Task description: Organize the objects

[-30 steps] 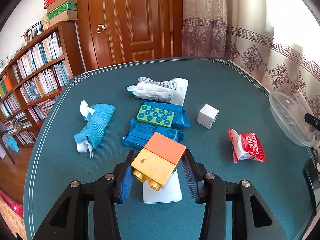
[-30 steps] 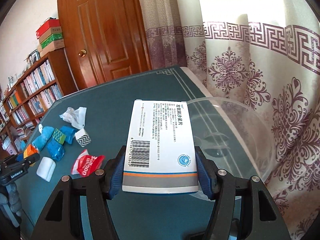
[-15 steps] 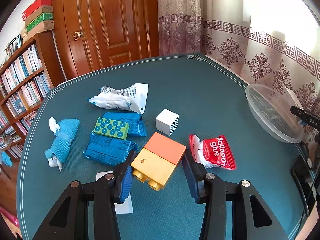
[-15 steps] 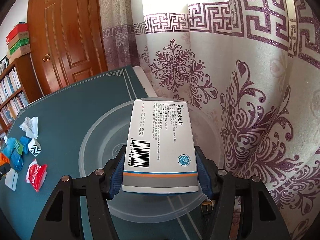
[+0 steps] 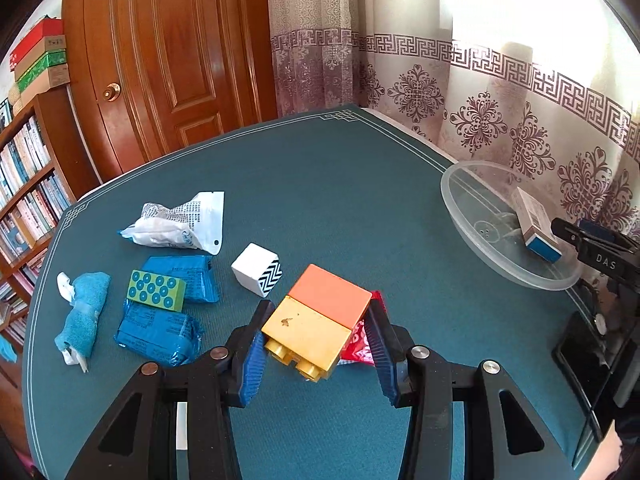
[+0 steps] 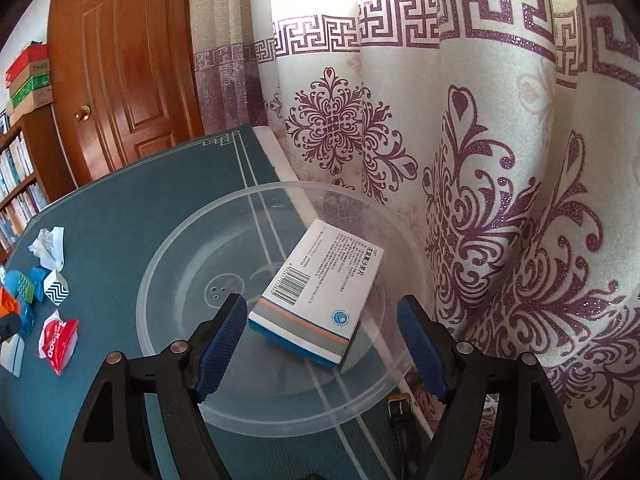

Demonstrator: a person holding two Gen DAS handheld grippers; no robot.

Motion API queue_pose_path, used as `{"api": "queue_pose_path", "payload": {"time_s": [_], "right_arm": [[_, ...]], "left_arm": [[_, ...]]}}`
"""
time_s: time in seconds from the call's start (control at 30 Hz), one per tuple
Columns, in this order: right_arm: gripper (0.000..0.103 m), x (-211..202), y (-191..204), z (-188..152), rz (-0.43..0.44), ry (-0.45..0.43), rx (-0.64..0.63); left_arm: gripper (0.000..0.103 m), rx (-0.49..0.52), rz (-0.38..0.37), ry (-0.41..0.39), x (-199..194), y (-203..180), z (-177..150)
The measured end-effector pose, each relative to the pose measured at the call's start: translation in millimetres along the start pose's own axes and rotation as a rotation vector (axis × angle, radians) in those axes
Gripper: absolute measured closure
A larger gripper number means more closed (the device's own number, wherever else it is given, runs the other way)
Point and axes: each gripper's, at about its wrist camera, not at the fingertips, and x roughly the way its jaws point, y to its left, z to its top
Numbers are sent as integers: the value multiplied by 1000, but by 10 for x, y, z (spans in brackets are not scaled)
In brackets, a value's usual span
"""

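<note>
My left gripper (image 5: 316, 316) is shut on an orange and yellow toy block (image 5: 316, 322), held above the teal table. My right gripper (image 6: 320, 322) hovers over a clear plastic bowl (image 6: 168, 288), its jaws opening. The white medicine box (image 6: 320, 294) lies tilted inside the bowl, loose between the pads and touching neither. From the left wrist view, the bowl (image 5: 460, 204) sits at the table's right edge with the box (image 5: 536, 230) in it.
Left of the held block lie a white zigzag cube (image 5: 257, 269), blue packets (image 5: 158, 332), a green dotted block (image 5: 156, 291), a blue cloth roll (image 5: 82, 316), a white crumpled bag (image 5: 180, 224). A red glue packet (image 5: 358, 344) lies under the left gripper. Curtain (image 6: 480, 160) hangs right.
The right gripper moved over the bowl, opened and let the medicine box drop into it. The left gripper carried the toy block to the right, toward the bowl.
</note>
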Motion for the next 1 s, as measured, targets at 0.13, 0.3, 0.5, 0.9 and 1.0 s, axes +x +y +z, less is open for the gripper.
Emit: {"api": "queue_pose_path", "payload": {"time_s": [0.13, 0.3, 0.5, 0.9, 1.0], "right_arm": [[23, -105, 75, -23, 13, -25, -27], [23, -136, 68, -34, 22, -33, -27], [23, -148, 10, -52, 35, -35, -12], [23, -194, -47, -55, 40, -48, 8], [23, -181, -34, -64, 40, -43, 5]], "left_arm": [[54, 22, -44, 2, 70, -194, 116], [54, 50, -93, 0, 148, -441, 268], [54, 67, -165, 3, 275, -731, 434], [26, 92, -282, -39, 423, -1229, 600], [23, 86, -291, -50, 405, -1199, 566]]}}
